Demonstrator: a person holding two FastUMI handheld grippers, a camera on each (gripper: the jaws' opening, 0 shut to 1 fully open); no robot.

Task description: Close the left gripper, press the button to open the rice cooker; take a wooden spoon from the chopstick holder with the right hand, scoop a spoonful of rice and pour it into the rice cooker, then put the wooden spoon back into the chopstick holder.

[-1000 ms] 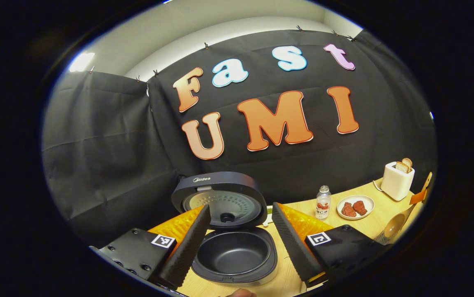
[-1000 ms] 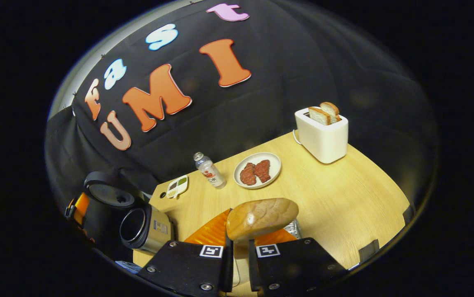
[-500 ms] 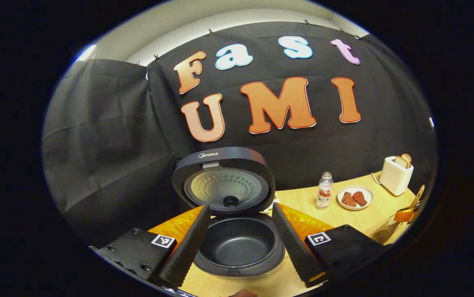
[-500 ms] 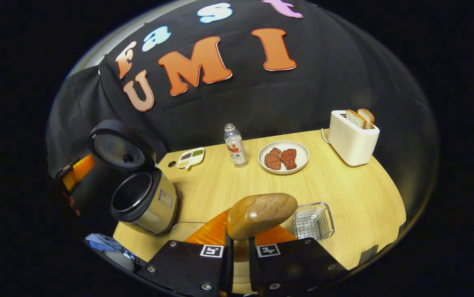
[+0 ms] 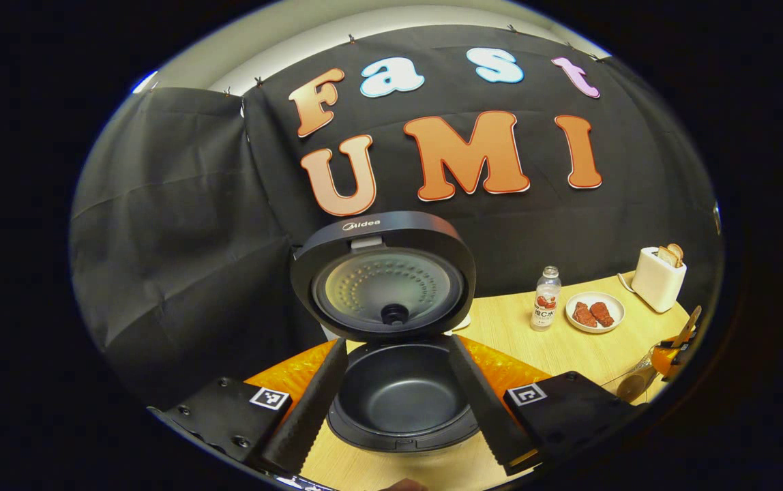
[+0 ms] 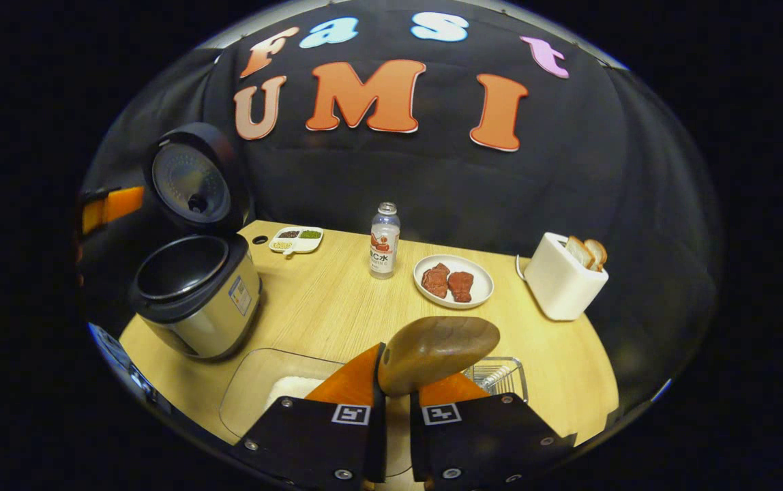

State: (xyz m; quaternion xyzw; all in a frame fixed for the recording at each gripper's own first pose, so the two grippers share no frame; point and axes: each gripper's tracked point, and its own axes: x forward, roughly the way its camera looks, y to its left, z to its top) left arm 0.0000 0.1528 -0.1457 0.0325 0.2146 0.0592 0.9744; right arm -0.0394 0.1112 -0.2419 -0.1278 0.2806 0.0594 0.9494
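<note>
The right gripper (image 6: pixel 391 409) has its jaws clamped on the wooden spoon (image 6: pixel 436 351), whose bowl sticks up above a clear container (image 6: pixel 248 392) holding white rice (image 6: pixel 289 390). Just beside it stands the wire chopstick holder (image 6: pixel 500 376). The left gripper (image 5: pixel 398 402) has its jaws spread apart, hovering over the rice cooker (image 5: pixel 398 402), whose lid (image 5: pixel 385 276) stands upright and whose dark inner pot is bare. Farther back on the table (image 6: pixel 337 307) a plate (image 6: pixel 453 281) carries two pieces of meat, a toaster (image 6: pixel 562 283) holds bread slices, and a bottle (image 6: pixel 383 242) stands near a small divided dish (image 6: pixel 296 239).
</note>
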